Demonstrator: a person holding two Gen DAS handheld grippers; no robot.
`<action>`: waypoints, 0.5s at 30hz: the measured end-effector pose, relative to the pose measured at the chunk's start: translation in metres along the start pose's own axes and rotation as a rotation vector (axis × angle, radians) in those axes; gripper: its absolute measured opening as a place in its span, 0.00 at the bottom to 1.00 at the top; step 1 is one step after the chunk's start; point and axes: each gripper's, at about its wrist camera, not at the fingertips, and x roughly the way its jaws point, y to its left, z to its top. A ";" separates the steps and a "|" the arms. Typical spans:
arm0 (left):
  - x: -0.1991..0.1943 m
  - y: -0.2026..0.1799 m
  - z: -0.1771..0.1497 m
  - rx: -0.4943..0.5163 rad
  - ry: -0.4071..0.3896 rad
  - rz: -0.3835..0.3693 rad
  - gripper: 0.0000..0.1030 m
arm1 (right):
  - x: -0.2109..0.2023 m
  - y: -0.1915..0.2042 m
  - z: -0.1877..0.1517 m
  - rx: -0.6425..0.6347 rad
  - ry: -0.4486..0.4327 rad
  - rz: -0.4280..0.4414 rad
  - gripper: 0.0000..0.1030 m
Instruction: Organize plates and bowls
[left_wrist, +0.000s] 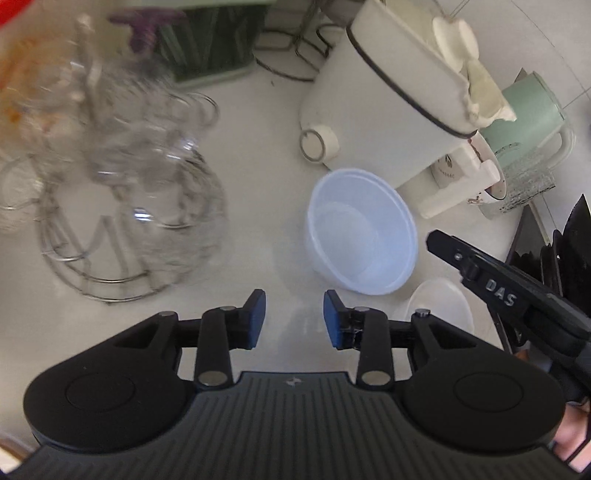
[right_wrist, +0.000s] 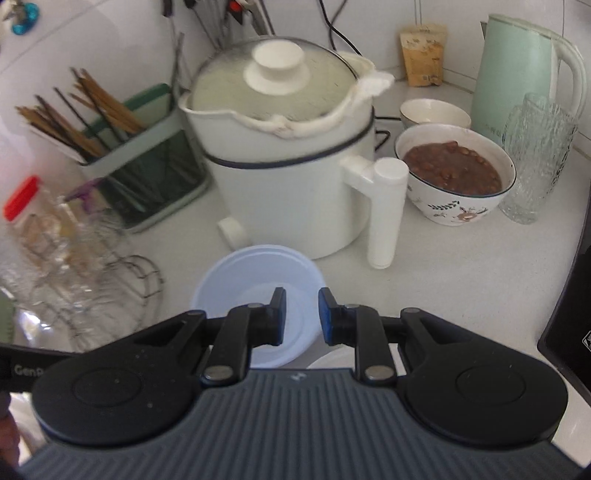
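Note:
A pale blue translucent bowl (left_wrist: 362, 232) (right_wrist: 251, 273) stands upright and empty on the white counter, in front of a white pot. A white dish (left_wrist: 439, 310) (right_wrist: 332, 356) lies just nearer than it, partly hidden. My left gripper (left_wrist: 294, 319) hovers over bare counter to the left of the bowl, open, with nothing between its blue pads. My right gripper (right_wrist: 301, 317) hangs above the bowl's right side, its pads a narrow gap apart and gripping nothing. In the left wrist view its black finger (left_wrist: 443, 245) ends close beside the bowl's right rim.
A white lidded pot (right_wrist: 288, 192) with a side handle stands behind the bowl. To the right are a bowl of brown beans (right_wrist: 454, 173), a ribbed glass (right_wrist: 535, 155) and a green kettle (right_wrist: 517, 74). A wire rack with glasses (left_wrist: 129, 221) sits left, dark plates (left_wrist: 569, 254) far right.

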 end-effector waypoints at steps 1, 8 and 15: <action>0.006 -0.003 0.002 0.008 0.005 0.001 0.39 | 0.005 -0.002 0.001 0.004 0.006 -0.017 0.22; 0.030 -0.013 0.022 -0.027 -0.001 -0.014 0.39 | 0.027 -0.013 0.001 0.048 0.034 -0.015 0.22; 0.046 -0.011 0.039 -0.060 -0.005 -0.028 0.37 | 0.049 -0.012 0.002 0.045 0.068 0.010 0.22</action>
